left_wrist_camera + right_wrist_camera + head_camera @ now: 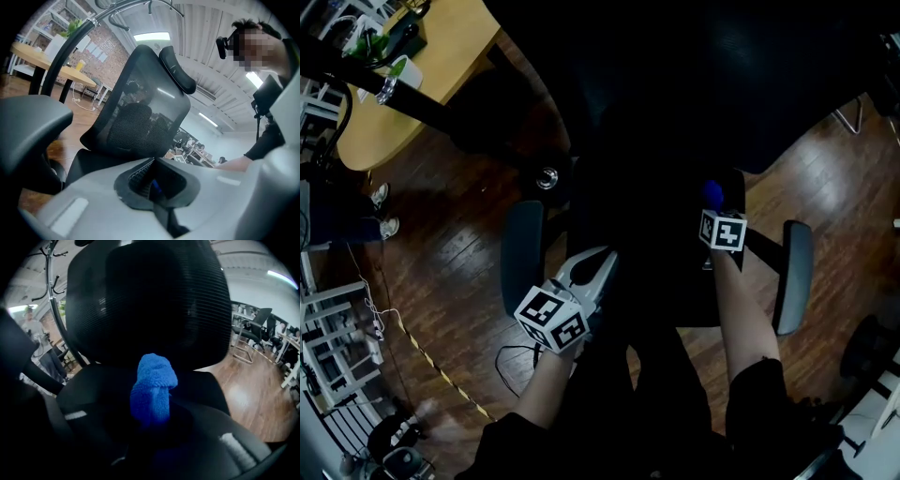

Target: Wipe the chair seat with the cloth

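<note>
Holding the left gripper (598, 267) nearest and idle, fingers (93, 206) pressed together on nothing. Pinching the bunched blue cloth (153, 390) in the right gripper (713, 202), just above the chair seat (93, 385); contact unclear. Seemingly just starting to wipe. Next: press down, sweep toward the backrest (140, 301).

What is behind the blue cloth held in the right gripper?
The office chair's black mesh backrest, rising above the seat. The blue cloth covers the spot where they meet.
</note>
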Demonstrator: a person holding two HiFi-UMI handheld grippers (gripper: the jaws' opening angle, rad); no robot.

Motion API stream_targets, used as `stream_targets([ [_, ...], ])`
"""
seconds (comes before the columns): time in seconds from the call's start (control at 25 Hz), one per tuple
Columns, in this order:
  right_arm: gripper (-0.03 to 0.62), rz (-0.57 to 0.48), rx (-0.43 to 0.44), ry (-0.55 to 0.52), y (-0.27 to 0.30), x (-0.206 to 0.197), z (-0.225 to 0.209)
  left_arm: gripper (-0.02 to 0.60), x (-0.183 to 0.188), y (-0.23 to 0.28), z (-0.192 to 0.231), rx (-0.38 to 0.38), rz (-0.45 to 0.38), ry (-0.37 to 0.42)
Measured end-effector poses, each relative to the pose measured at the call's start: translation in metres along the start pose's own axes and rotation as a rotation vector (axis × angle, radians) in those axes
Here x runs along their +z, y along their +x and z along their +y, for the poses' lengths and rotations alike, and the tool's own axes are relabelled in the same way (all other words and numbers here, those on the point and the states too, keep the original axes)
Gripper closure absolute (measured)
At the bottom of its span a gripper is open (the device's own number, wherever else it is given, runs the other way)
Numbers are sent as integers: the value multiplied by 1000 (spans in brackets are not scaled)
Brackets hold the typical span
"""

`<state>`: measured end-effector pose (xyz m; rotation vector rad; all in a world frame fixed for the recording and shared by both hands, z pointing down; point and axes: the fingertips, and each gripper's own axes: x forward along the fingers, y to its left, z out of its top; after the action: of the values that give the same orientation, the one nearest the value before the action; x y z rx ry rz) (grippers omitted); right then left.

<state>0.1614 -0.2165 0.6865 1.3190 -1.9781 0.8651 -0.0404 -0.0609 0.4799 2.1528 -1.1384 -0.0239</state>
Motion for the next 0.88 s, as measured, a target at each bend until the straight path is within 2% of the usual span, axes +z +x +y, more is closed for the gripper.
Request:
stream_targets([
  [0.32,554,105,341,-151,40,-19,215,578,6,-31,13,47,-37,-27],
  [0.44,554,140,437,-175,43,-37,275,578,10,-39,17,56,-57,-40],
  [0.6,554,135,439,-207,47,-49,301,578,14,-43,20,59,-78,-58],
  [0.76,554,79,443,-212,45,-42,298,578,10,-40,19,44,-68,-52],
  [0.88,554,109,410,-201,48,-53,279,578,8,-38,21,36,-52,-46],
])
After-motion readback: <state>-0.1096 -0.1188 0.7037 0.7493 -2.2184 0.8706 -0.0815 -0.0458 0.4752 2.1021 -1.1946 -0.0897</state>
